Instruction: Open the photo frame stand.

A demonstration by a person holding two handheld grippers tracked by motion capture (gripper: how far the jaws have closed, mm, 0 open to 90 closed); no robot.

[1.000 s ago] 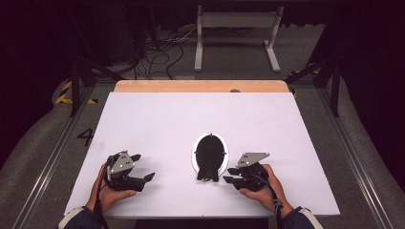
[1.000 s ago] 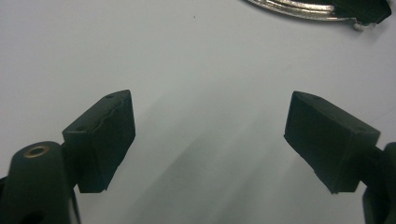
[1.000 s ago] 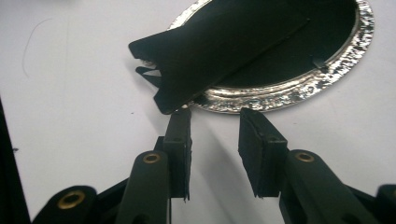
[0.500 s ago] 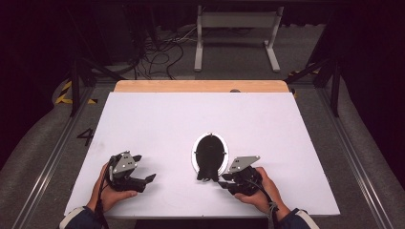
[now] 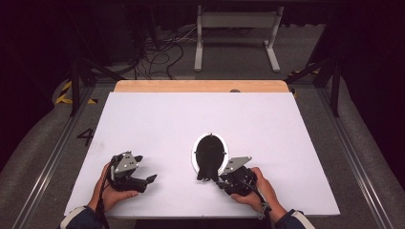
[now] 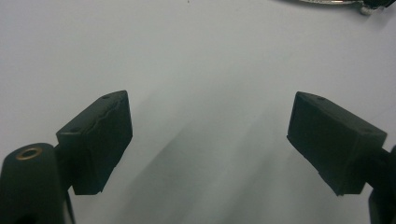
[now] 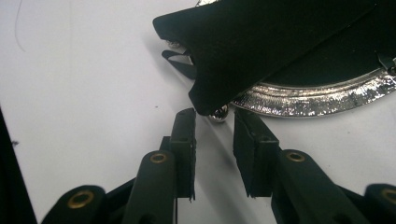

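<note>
The right gripper (image 7: pixel 214 126) has narrowed its fingers, ungripped, at the oval silver-rimmed frame's (image 7: pixel 322 100) black stand (image 7: pixel 261 42); left gripper (image 6: pixel 208 140) fingers released

I'm seeing oval frame (image 5: pixel 210 153) | silver rim, black backing, black stand flap sticking out | lying face-down, near-centre tabletop (image 5: pixel 157 124)

The left gripper (image 6: pixel 210 144) hangs low over the white counter (image 6: pixel 201 56), its two black fingers (image 6: pixel 100 140) spread wide apart with bare surface between them. At the top right edge, well beyond the fingers, a sliver of a shiny silver rim (image 6: pixel 327 2) lies on the counter.
</note>
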